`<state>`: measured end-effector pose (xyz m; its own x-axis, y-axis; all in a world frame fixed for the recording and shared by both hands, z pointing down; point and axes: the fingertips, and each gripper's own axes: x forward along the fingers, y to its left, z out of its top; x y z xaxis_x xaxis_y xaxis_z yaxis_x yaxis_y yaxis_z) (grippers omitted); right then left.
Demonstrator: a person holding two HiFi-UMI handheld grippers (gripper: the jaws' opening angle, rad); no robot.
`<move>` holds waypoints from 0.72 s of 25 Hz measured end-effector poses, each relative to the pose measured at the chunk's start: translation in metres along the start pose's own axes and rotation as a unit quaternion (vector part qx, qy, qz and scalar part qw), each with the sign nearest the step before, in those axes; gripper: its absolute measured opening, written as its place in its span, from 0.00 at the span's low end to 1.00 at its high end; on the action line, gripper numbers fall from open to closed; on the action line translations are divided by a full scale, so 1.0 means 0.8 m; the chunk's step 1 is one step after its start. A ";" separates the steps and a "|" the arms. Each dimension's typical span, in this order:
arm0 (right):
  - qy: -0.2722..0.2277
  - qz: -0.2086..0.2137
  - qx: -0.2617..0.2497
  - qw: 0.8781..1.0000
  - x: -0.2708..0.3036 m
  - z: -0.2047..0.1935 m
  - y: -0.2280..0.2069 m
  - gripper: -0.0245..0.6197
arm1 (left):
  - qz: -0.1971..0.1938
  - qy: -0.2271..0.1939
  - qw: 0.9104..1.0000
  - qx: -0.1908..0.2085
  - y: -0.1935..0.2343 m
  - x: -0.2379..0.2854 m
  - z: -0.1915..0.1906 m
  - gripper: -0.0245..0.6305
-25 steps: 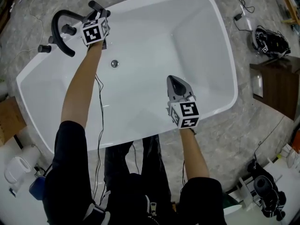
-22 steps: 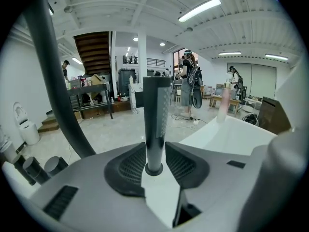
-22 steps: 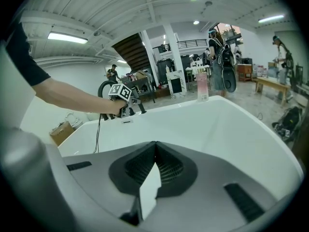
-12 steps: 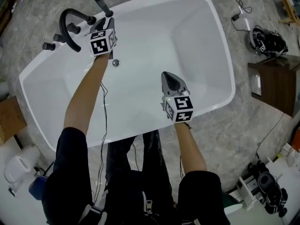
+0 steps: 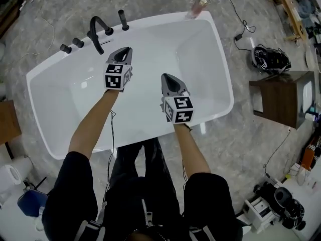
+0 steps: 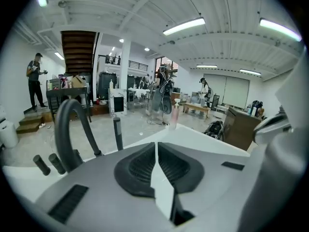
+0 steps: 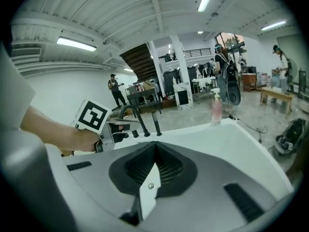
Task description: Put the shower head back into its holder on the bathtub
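Observation:
The black shower head stands upright in its holder on the far rim of the white bathtub, beside the arched black faucet and two knobs. My left gripper hangs over the tub a little short of them, its jaws closing to a touch with nothing between them. In the left gripper view the shower head and faucet lie beyond the left gripper. My right gripper is shut and empty over the tub's middle. Past the right gripper the left gripper shows.
A pink bottle stands on the tub's far corner. A brown cabinet and a black bag sit on the floor to the right, with cables nearby. People stand far off in the room.
The left gripper drew back from the faucet and shower head toward the tub's middle, and its jaws went from open to shut. The right gripper rose slightly.

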<state>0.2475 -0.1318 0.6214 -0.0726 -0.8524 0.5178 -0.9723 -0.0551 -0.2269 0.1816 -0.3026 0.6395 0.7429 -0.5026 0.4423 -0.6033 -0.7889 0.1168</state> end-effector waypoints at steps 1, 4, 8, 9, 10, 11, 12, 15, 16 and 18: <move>-0.004 0.002 -0.005 1.000 -0.005 0.011 0.008 0.05 | 0.000 -0.003 1.000 -0.002 -0.005 -0.017 0.008 0.09; -0.020 0.009 -0.024 0.999 -0.018 0.052 0.028 0.05 | -0.004 -0.020 1.000 0.018 -0.013 -0.061 0.040 0.09; -0.055 0.014 -0.047 0.997 -0.041 0.121 0.057 0.05 | 0.008 -0.057 0.998 0.028 0.002 -0.134 0.103 0.09; -0.065 0.015 -0.053 0.996 -0.048 0.138 0.065 0.05 | 0.014 -0.068 0.997 0.029 0.008 -0.154 0.117 0.09; -0.076 0.017 -0.059 0.995 -0.056 0.155 0.072 0.05 | 0.020 -0.079 0.996 0.030 0.014 -0.172 0.131 0.09; -0.087 0.018 -0.066 0.994 -0.064 0.173 0.078 0.05 | 0.025 -0.087 0.995 0.032 0.019 -0.189 0.144 0.09; -0.098 0.019 -0.073 0.992 -0.073 0.191 0.084 0.05 | 0.029 -0.093 0.995 0.036 0.022 -0.205 0.158 0.09; -0.129 0.020 -0.090 0.987 -0.100 0.236 0.099 0.05 | 0.038 -0.110 0.992 0.054 0.026 -0.247 0.197 0.09; -0.137 0.020 -0.095 0.986 -0.109 0.245 0.103 0.05 | 0.041 -0.117 0.991 0.060 0.026 -0.261 0.206 0.09; -0.149 0.023 -0.102 0.983 -0.124 0.256 0.116 0.05 | 0.048 -0.130 0.988 0.064 0.027 -0.291 0.218 0.09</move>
<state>0.2103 -0.1589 0.3797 -0.0789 -0.9675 0.2402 -0.9961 0.0667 -0.0586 0.0464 -0.2644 0.3839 0.7438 -0.6375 0.2007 -0.6448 -0.7635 -0.0358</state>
